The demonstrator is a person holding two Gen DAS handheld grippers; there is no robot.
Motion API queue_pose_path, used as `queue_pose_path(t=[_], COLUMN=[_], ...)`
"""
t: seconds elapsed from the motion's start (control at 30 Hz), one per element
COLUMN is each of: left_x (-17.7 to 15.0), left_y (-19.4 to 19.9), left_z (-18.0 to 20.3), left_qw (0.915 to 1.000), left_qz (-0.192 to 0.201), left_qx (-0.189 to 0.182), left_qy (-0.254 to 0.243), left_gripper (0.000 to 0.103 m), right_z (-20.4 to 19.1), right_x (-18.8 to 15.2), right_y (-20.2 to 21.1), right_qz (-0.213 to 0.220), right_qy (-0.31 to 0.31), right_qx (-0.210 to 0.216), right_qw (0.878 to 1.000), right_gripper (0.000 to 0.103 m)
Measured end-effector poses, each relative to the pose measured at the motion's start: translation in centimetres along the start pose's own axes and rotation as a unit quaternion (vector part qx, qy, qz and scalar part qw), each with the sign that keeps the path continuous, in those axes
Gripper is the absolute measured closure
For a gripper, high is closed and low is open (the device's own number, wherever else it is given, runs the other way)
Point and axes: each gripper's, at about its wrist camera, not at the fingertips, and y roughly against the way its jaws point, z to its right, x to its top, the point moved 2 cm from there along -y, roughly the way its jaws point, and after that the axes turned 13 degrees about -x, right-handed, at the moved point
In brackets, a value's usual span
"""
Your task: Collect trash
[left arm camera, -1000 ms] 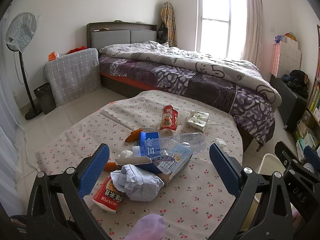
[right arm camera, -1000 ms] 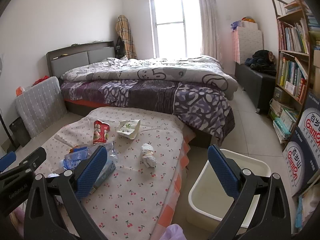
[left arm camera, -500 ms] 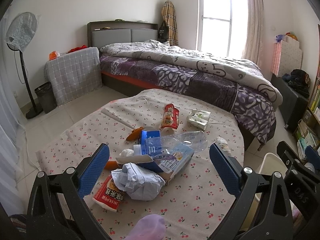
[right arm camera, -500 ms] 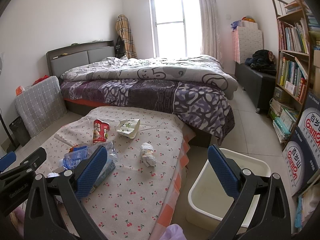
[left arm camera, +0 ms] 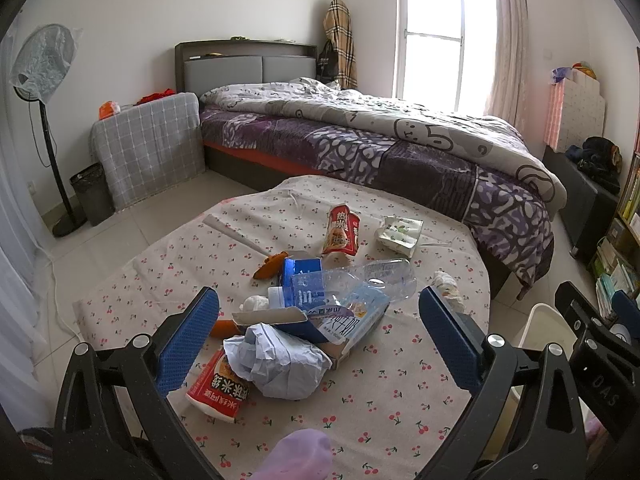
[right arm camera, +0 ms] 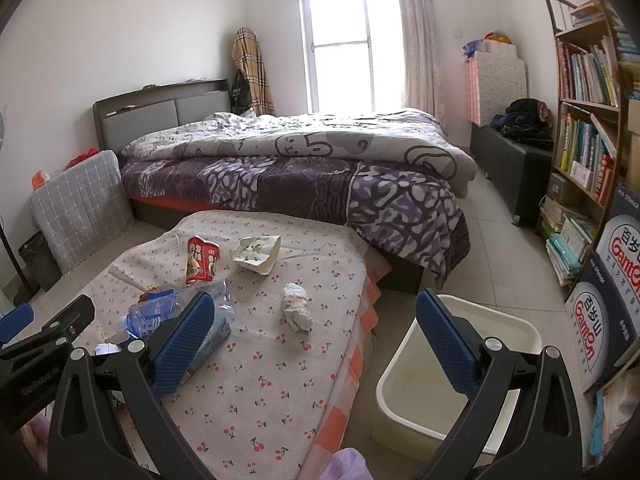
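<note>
We are seeing a cloth-covered table (left arm camera: 400, 392) carrying a red cup (left arm camera: 341, 232), bottle (left arm camera: 372, 278), crumpled paper (left arm camera: 280, 364) and carton (left arm camera: 344, 320).

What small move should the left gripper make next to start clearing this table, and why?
Probably ease the left gripper down and forward onto the crumpled pale-blue paper wad. Its jaws stand open and empty, that wad is the nearest piece on top of the pile, and the white plastic bin beside the table looks empty.
</note>
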Motion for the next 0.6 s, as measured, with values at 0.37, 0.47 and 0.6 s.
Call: queue_pose_path(t=[0.37, 0.47, 0.6], left_x=[-1.0, -0.8, 0.5], left_y=[0.2, -0.1, 0.0], left_z=[-0.9, -0.9, -3.3], left_qw=[1.0000, 0.9999, 0.9998], left_qz=[-0.005, -0.012, -0.015], left_qx=[0.000, 0.000, -0.001], left_qy=[-0.002, -0.002, 0.011], left_gripper=[0.007, 0.007, 0.007], right_z=[-0.4, -0.8, -1.8], right_x=[-0.8, -0.8, 0.3], right_y=[-0.3, -0.6, -1.1], right_qz=[-0.011, -0.030, -0.061], right_qy=[0.007, 0.011, 0.017], right_qx=[0.005, 0.017, 0.041], right_qw=[1.000, 0.999, 0.997], right_gripper=[0.005, 0.005, 0.005])
